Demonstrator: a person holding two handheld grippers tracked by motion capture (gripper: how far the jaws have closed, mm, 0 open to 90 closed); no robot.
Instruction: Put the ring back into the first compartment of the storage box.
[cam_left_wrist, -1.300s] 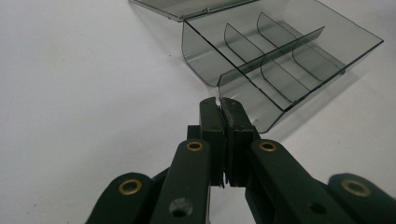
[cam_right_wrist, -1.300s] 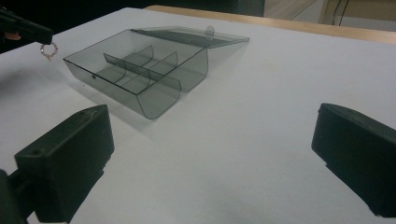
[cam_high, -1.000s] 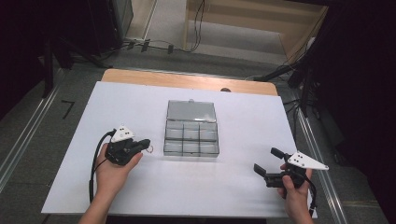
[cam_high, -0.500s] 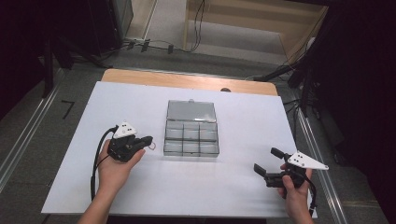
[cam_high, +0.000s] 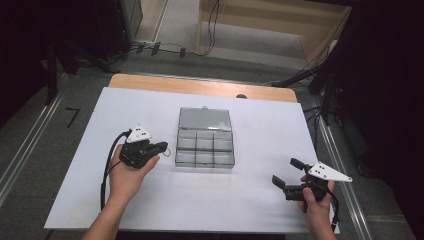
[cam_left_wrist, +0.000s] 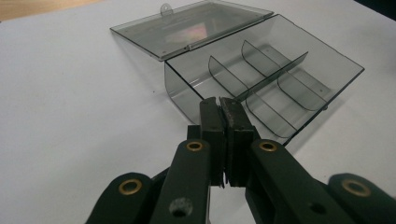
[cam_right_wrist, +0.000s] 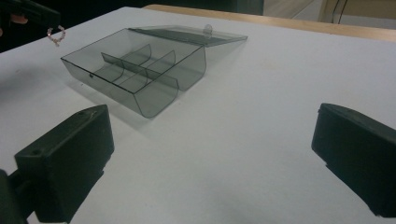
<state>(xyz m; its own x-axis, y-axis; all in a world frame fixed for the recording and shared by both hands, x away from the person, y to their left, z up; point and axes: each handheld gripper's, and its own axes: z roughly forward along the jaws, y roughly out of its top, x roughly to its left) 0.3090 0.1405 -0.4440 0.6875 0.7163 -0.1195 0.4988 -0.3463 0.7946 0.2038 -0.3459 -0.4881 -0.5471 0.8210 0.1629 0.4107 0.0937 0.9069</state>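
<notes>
A clear grey compartment box (cam_high: 205, 150) lies at the middle of the white table, its lid (cam_high: 205, 120) open flat behind it. My left gripper (cam_high: 162, 146) hovers just left of the box, shut, with a small pinkish beaded ring (cam_high: 169, 150) hanging from its tips. From the right gripper view the ring (cam_right_wrist: 56, 35) dangles beside the box (cam_right_wrist: 135, 70). In the left gripper view the jaws (cam_left_wrist: 220, 105) are pressed together in front of the box's near wall (cam_left_wrist: 187, 91). My right gripper (cam_high: 286, 172) stands open near the front right corner, holding nothing (cam_right_wrist: 210, 144).
The white table surface (cam_high: 250, 200) has a wooden strip (cam_high: 200, 86) along its far edge. Cables and dark equipment lie on the floor beyond. Metal rails run along both sides of the table.
My left gripper has moved a little forward and right, closer to the box's left side. The right gripper has stayed where it was.
</notes>
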